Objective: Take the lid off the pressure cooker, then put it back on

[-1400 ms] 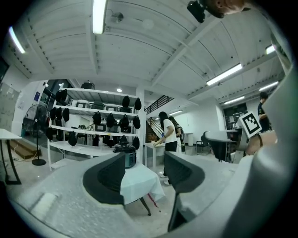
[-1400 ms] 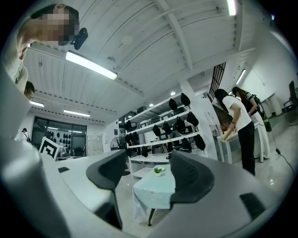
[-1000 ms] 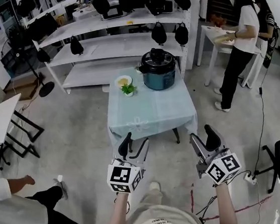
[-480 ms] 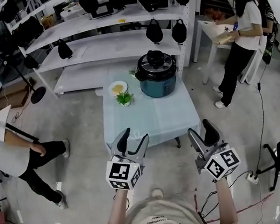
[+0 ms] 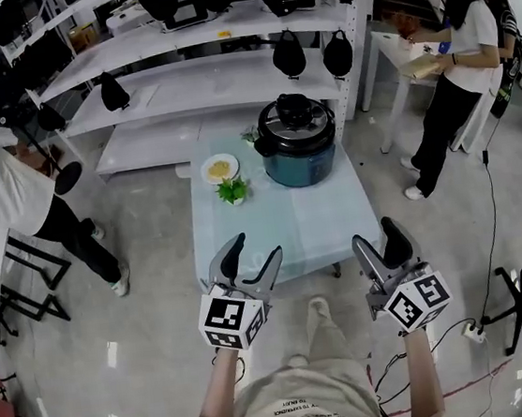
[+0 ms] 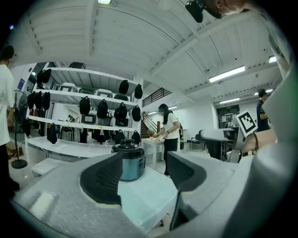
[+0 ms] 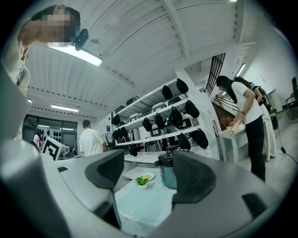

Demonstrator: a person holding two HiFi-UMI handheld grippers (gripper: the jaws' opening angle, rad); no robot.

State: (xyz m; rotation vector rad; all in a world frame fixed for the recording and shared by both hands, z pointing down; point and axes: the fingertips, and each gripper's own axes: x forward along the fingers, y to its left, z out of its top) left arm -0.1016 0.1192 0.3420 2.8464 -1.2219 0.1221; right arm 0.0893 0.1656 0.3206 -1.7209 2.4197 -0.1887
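A teal pressure cooker (image 5: 299, 151) with its black lid (image 5: 296, 121) on stands at the far right of a small table with a pale blue cloth (image 5: 282, 224). It also shows as the cooker (image 6: 130, 161) between the left jaws and the cooker (image 7: 166, 173) between the right ones. My left gripper (image 5: 248, 259) hovers at the table's near edge, open and empty. My right gripper (image 5: 380, 243) is at the near right corner, open and empty too. Both sets of jaws have just been opening with nothing between them, well short of the cooker.
A small plate of food (image 5: 220, 168) and a little potted plant (image 5: 232, 190) sit left of the cooker. White shelving (image 5: 198, 78) with black bags stands behind the table. A person in white (image 5: 14, 200) walks at the left; two people (image 5: 455, 56) stand at a side table at the right.
The table and cooker have come closer as both grippers advanced toward them. The person at the left has walked further into view. Both jaws stand a little wider.
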